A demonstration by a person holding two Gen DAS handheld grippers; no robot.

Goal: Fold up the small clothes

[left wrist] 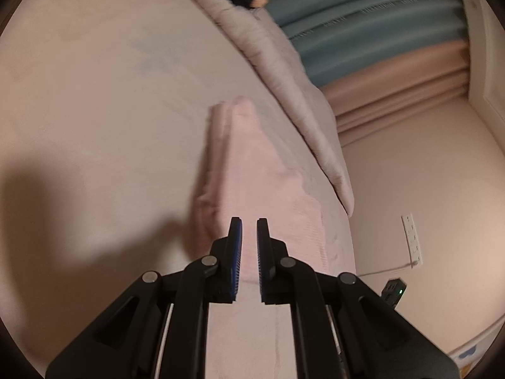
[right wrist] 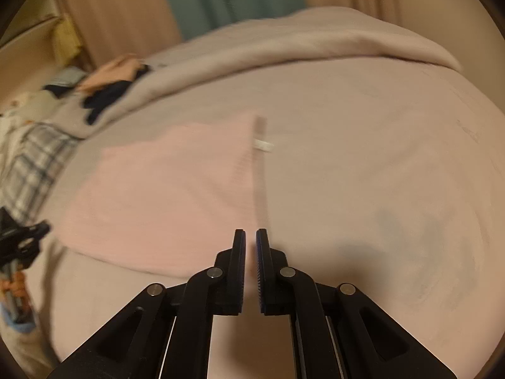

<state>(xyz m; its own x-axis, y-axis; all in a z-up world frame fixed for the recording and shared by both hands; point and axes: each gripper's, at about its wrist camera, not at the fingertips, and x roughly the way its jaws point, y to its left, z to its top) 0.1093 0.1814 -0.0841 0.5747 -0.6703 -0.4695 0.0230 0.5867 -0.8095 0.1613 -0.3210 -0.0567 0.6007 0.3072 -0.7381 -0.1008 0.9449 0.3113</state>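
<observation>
A small pink garment (left wrist: 252,164) lies partly folded on the pale bed sheet (left wrist: 110,110), and its near end comes up between my fingers. My left gripper (left wrist: 249,221) is shut on that end, with pink cloth showing in the narrow gap. In the right wrist view the same pink garment (right wrist: 164,189) spreads to the left, with a white label (right wrist: 263,145) at its far corner. My right gripper (right wrist: 251,232) is shut on its near right corner. The left gripper (right wrist: 41,229) shows black at the garment's left corner. The picture is blurred.
A rolled pale duvet (right wrist: 315,38) runs along the bed's far side. Loose dark and peach clothes (right wrist: 107,85) and a plaid fabric (right wrist: 28,164) lie at the far left. Teal and peach curtains (left wrist: 363,15) hang behind. A wall socket strip (left wrist: 412,237) and a black plug (left wrist: 394,290) are beside the bed.
</observation>
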